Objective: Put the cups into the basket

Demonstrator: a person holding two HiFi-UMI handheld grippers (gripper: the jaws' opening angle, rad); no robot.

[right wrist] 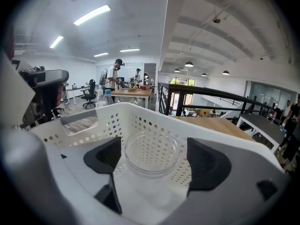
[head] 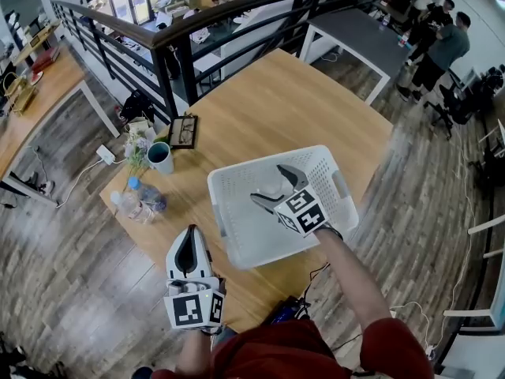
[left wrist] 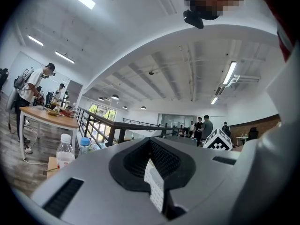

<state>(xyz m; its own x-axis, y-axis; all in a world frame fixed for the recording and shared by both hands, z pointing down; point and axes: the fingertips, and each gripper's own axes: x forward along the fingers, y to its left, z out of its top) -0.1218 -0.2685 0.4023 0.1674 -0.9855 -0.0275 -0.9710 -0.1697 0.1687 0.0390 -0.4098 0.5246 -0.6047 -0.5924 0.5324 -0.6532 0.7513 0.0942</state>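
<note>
Hanging at 7 o'clock, left gripper point(head: 189, 239) has jaws pressed together, nothing btwn them. White basket point(head: 229, 177) sits mid-table; right gripper point(head: 267, 184) is inside it at 3 o'clock, jaws spread wide, clear cup point(right wrist: 151, 153) upright btwn pads, ungripped.

The clear cup point(right wrist: 151, 146) between the right tongs point(head: 266, 183) is too faint to make out in the head view.
</note>
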